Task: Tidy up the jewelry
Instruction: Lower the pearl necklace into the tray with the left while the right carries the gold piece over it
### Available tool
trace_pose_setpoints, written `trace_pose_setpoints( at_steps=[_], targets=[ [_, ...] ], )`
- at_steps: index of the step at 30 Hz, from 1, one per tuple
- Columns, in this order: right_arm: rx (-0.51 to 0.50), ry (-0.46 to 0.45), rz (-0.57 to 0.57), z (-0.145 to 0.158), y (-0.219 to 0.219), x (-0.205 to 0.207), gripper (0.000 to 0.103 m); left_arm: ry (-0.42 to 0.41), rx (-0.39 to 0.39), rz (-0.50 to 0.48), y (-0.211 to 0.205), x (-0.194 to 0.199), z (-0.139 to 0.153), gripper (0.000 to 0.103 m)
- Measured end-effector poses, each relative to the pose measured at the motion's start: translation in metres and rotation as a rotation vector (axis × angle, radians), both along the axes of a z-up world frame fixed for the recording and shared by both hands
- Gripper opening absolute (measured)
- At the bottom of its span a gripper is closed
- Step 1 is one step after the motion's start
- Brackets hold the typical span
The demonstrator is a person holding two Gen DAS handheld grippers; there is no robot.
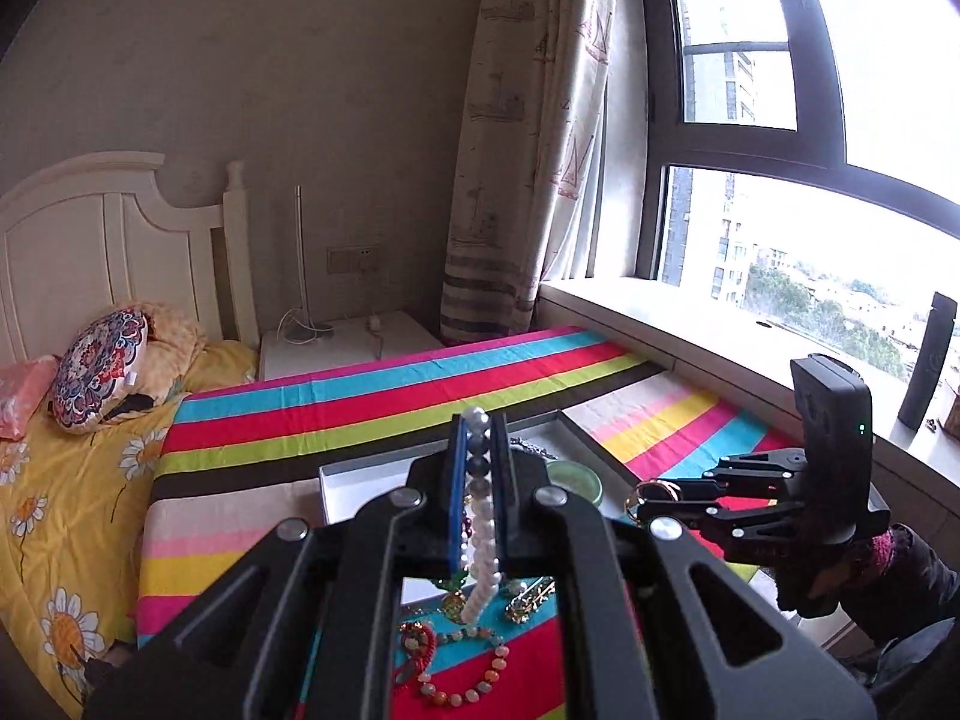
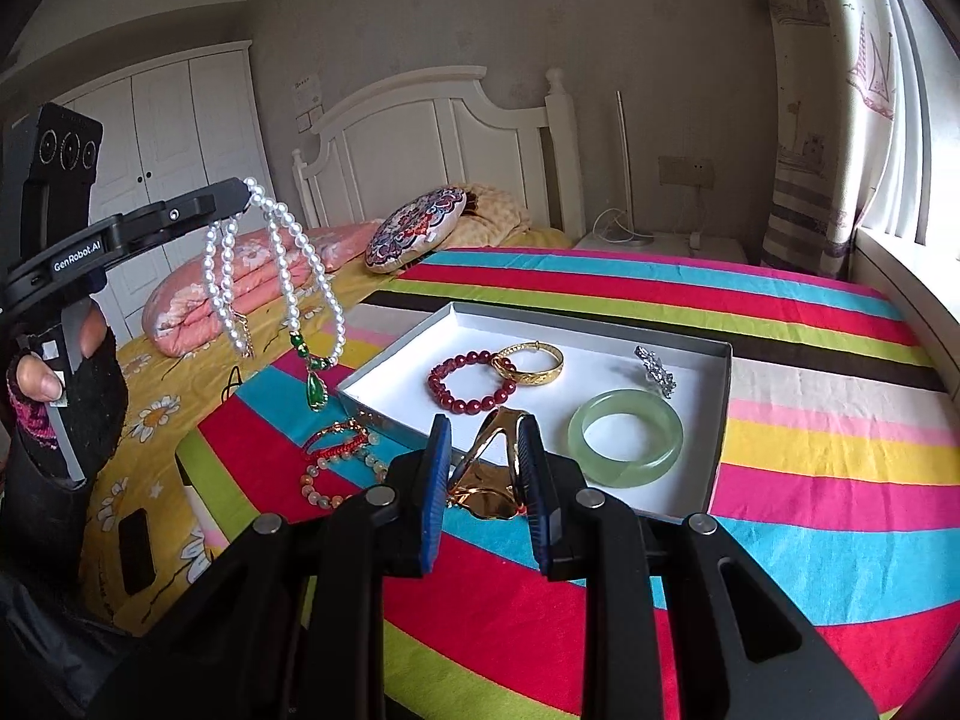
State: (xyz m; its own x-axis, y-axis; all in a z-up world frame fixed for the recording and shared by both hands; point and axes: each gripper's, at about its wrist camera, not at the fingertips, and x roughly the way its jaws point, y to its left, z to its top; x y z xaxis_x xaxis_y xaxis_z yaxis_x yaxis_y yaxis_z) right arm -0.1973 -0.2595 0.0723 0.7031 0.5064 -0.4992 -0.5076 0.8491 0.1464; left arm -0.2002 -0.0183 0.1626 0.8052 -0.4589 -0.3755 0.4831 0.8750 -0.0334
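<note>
Both tongs loaded: left tongs w/ pearl necklace, right tongs w/ gold bangle.

Left black two-finger gripper raised high, jaws clamped on white pearl necklace — right black two-finger gripper low, pinching gold bangle.

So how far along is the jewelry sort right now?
Roughly halfway. Already in the white tray: red bead bracelet, gold bangle, jade bangle and silver brooch. In hand: the left gripper holds the pearl necklace aloft; the right gripper grips a gold cuff at the tray's near edge. Left on the striped cloth: the beaded bracelets.
</note>
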Motion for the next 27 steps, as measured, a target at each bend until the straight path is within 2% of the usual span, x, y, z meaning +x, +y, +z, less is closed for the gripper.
trace_pose_setpoints(
  at_steps=[7,13,19,23,27],
  targets=[
    [-0.026,-0.002,-0.026,0.001,0.006,0.026,0.024,0.017,-0.009,-0.031,-0.021,0.029,0.001,0.007],
    [-0.052,0.012,-0.037,-0.001,0.015,0.061,0.024,0.033,0.017,-0.039,-0.044,0.053,-0.005,0.007],
    [-0.067,0.097,-0.076,-0.014,0.020,0.121,0.024,0.086,-0.012,-0.030,-0.056,0.081,-0.025,0.007],
    [-0.123,0.125,-0.090,-0.024,0.031,0.151,0.024,0.143,-0.065,-0.027,-0.059,0.100,-0.043,0.007],
    [-0.163,0.149,-0.097,-0.035,0.041,0.171,0.024,0.175,-0.069,-0.042,-0.069,0.112,-0.055,0.007]
  ],
)
